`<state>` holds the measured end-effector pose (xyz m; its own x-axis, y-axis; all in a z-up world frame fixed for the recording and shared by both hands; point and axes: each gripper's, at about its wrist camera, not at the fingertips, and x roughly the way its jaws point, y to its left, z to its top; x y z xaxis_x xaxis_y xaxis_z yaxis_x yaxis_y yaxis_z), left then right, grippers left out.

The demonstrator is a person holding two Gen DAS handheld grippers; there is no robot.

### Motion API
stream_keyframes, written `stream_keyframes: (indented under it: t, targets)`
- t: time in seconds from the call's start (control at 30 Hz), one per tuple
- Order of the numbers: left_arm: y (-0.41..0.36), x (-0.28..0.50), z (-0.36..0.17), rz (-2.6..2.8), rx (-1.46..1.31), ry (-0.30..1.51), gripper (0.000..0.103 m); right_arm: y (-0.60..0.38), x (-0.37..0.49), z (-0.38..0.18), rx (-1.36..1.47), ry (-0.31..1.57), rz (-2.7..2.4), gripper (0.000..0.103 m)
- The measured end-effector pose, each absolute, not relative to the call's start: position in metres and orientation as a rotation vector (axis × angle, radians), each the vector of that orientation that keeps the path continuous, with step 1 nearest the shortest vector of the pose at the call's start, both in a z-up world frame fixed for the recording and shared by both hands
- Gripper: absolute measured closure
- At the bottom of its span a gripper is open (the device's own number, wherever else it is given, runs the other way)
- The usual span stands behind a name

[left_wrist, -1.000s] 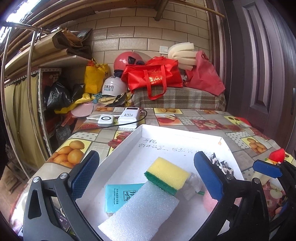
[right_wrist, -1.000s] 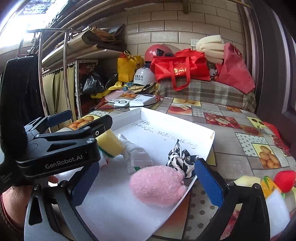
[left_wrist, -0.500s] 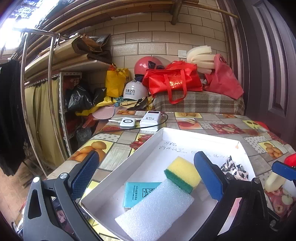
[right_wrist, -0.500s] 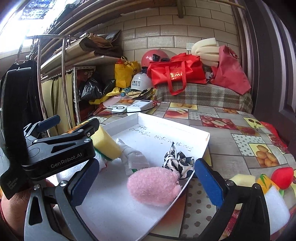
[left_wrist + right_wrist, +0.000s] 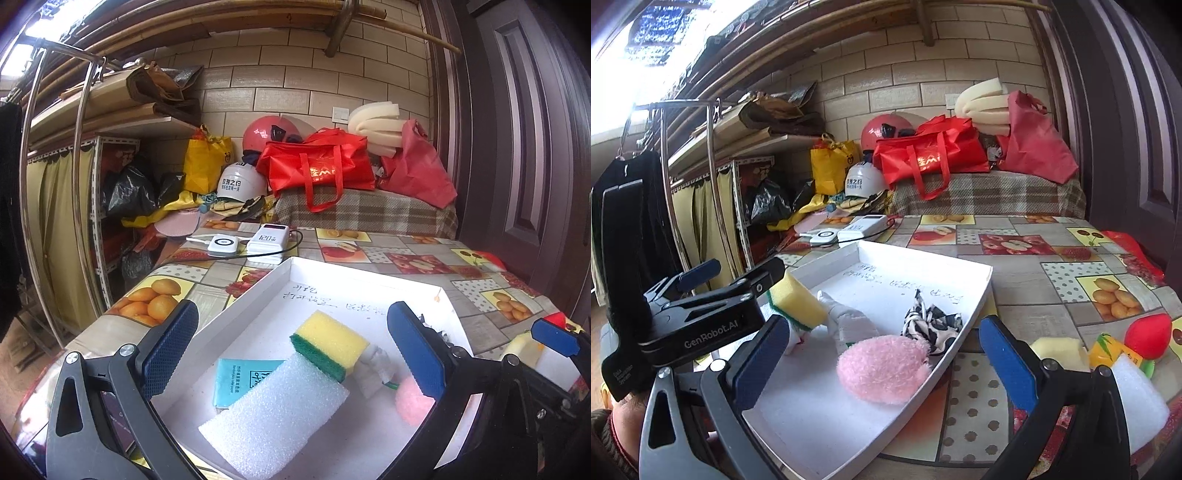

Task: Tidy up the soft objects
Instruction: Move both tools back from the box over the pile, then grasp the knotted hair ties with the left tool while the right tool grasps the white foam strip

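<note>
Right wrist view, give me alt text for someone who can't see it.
An open hand-held gripper hovers over a white tray holding a pink fluffy ball, a zebra-print cloth and a yellow sponge. A red toy strawberry lies outside the tray on the fruit-print tablecloth.

White tray point(image 5: 369, 273) holding yellow-green sponge point(image 5: 330, 349) leaning on white foam block point(image 5: 277, 413); pink puff point(image 5: 882, 365), zebra cloth point(image 5: 932, 321) lying alongside.
</note>
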<state>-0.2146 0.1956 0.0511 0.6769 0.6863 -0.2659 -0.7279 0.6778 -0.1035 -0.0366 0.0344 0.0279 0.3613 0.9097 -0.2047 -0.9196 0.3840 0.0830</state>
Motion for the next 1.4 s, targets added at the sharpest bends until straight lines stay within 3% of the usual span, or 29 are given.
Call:
stream_keyframes:
  t: [0.23,0.57,0.8,1.1,1.17,1.3,1.4]
  targets:
    - [0.194,-0.205,0.048,0.677,-0.250,0.256,0.000,-0.006,-0.035,0.038,0.088,0.131,1.144,0.000]
    - [0.132,-0.173,0.051,0.364,-0.054,0.314,0.000,-0.080,0.019,0.036,0.180,0.099,0.977,0.000]
    - [0.066,-0.139,0.050,-0.029,0.016,0.417,0.000,-0.130,0.087,0.025,0.172,0.213,0.839,0.000]
    - [-0.013,-0.083,0.027,-0.234,0.206,0.665,0.001,-0.117,0.103,0.015,-0.010,0.389,0.977,0.000]
    - [-0.016,-0.078,0.022,-0.238,0.224,0.699,0.001,-0.112,0.103,0.012,-0.039,0.418,1.008,0.005]
    - [-0.011,-0.068,0.013,-0.242,0.191,0.767,0.011,-0.095,0.105,0.004,-0.116,0.502,1.057,0.035]
    - [-0.007,-0.058,0.008,-0.254,0.162,0.825,0.032,-0.083,0.104,-0.001,-0.179,0.545,1.076,0.040]
